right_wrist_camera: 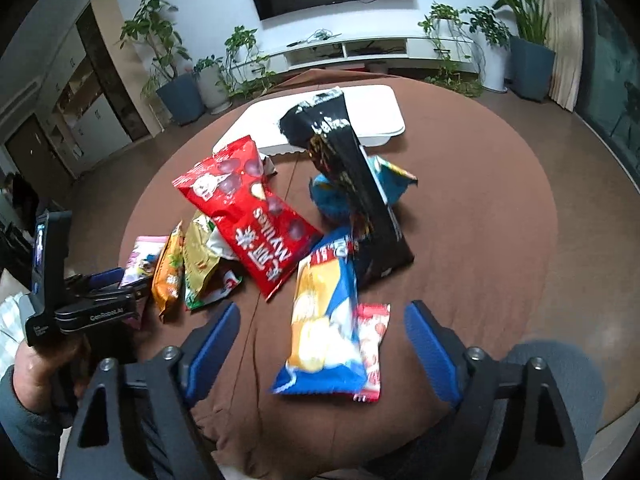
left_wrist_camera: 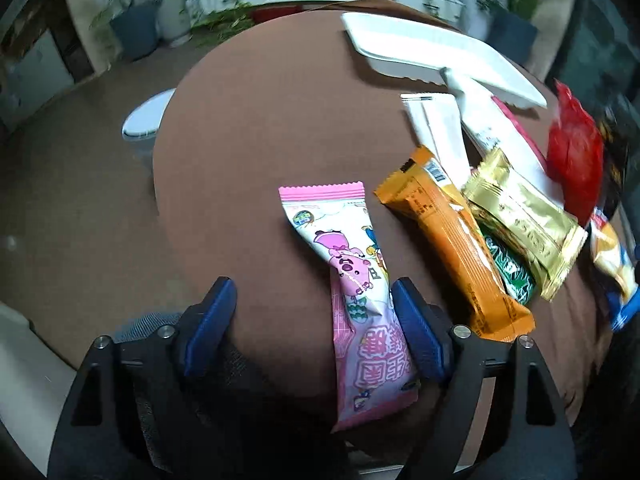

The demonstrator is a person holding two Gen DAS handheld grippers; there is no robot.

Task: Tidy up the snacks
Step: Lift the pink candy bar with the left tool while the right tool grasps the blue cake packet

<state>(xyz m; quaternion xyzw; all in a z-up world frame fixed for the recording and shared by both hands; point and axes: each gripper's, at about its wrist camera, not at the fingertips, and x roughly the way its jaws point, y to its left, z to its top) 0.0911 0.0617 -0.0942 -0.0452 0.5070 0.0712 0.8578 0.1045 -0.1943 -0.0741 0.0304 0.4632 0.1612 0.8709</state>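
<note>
Snack packets lie in a loose row on the round brown table (left_wrist_camera: 240, 160). My left gripper (left_wrist_camera: 313, 286) is open over a pink cartoon packet (left_wrist_camera: 360, 292) that lies flat between its fingers, close against the right one. Beside it lie an orange packet (left_wrist_camera: 452, 240), a gold packet (left_wrist_camera: 524, 220) and a green one (left_wrist_camera: 512, 272). My right gripper (right_wrist_camera: 324, 307) is open above a blue-and-yellow chip bag (right_wrist_camera: 324, 320) and touches nothing. A small red-and-white packet (right_wrist_camera: 372, 344) sticks out from under that bag. A red bag (right_wrist_camera: 248, 216) and a black bag (right_wrist_camera: 352, 184) lie farther back.
A white tray (right_wrist_camera: 376, 120) sits at the far side of the table, holding nothing that I can see. A blue bag (right_wrist_camera: 332, 200) lies under the black one. A person's hand (right_wrist_camera: 32, 368) holds the left gripper at the lower left. Potted plants and a TV shelf stand beyond the table.
</note>
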